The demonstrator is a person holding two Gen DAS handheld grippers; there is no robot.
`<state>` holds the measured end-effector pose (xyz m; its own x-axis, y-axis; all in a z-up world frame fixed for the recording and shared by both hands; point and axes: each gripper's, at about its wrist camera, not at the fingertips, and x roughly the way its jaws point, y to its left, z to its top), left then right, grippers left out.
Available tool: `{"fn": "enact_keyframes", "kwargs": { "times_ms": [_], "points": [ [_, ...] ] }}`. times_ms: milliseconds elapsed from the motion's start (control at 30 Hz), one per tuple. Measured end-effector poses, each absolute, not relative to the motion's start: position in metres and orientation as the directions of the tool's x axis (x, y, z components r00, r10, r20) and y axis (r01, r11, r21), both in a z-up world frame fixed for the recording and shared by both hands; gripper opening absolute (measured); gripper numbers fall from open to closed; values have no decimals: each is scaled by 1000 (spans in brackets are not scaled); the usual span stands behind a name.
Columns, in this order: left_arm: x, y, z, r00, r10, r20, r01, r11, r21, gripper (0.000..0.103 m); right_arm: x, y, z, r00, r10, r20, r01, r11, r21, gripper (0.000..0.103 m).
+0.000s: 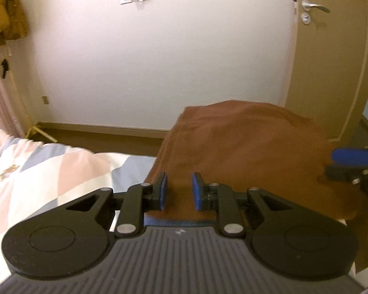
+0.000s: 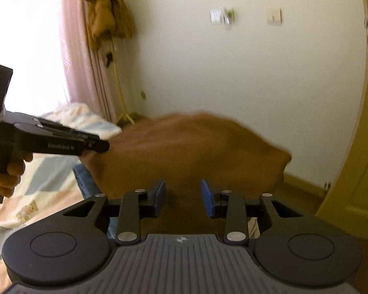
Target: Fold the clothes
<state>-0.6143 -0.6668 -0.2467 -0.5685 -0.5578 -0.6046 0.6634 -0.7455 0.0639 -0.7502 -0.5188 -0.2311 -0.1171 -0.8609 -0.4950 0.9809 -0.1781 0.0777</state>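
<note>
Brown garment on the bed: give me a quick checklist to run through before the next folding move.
1. Brown garment on the bed: ok.
2. Garment lying flat: not ok; it is humped up.
3. Left gripper gripping the garment: cannot tell; pads apart, fabric showing between them.
4. Right gripper gripping the garment: cannot tell, for the same reason.
5. Grippers apart from each other: ok.
6. Blue cloth out of the way: not ok; it pokes out from under the garment's edge.

Black left gripper (image 1: 179,191), blue-padded fingers (image 1: 197,191), silver screws, ribbed grey body, white logo
</note>
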Motion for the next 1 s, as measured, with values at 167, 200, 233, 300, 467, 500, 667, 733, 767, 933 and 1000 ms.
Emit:
{"fn": "enact_keyframes", "kwargs": {
  "times_ms": [167,200,233,300,467,500,667,733,767,933,1000],
  "points": [
    [-617,-657,-250,-509,-596,-620,711,-697,86,17,-744,-511,-256,-76,-826,-558,986,-145,79,40],
    [-617,-653,-247,-506,-601,-619,719,-690,82,18,-744,-507,-258,-68,-830,-553,986,-142,92,40],
    [-615,-648,-244,-502,-605,-619,726,-683,78,18,-744,-504,-254,-67,-836,-545,985,-144,99,40],
    [-612,-636,-238,-492,-606,-625,740,-669,66,19,-749,-493,-243,-73,-850,-522,982,-152,109,39],
    [-604,-604,-234,-429,-563,-706,783,-621,20,31,-749,-465,-225,-101,-833,-544,961,-223,164,45],
    [-602,-596,-234,-419,-553,-720,789,-615,13,32,-749,-457,-223,-109,-824,-556,954,-243,175,46],
    [-585,-548,-218,-407,-516,-754,785,-619,0,41,-743,-406,-213,-165,-798,-580,913,-346,215,53],
    [-576,-528,-203,-410,-514,-754,780,-626,2,49,-735,-387,-203,-178,-792,-584,897,-375,234,55],
    [-571,-518,-194,-409,-515,-753,779,-627,6,50,-731,-377,-196,-181,-792,-583,890,-385,246,57],
    [-547,-473,-148,-395,-541,-742,777,-628,45,66,-704,-341,-149,-218,-797,-563,876,-414,247,71],
    [-537,-457,-130,-386,-554,-738,778,-626,63,67,-694,-327,-131,-230,-801,-553,870,-424,252,74]
  ]
}}
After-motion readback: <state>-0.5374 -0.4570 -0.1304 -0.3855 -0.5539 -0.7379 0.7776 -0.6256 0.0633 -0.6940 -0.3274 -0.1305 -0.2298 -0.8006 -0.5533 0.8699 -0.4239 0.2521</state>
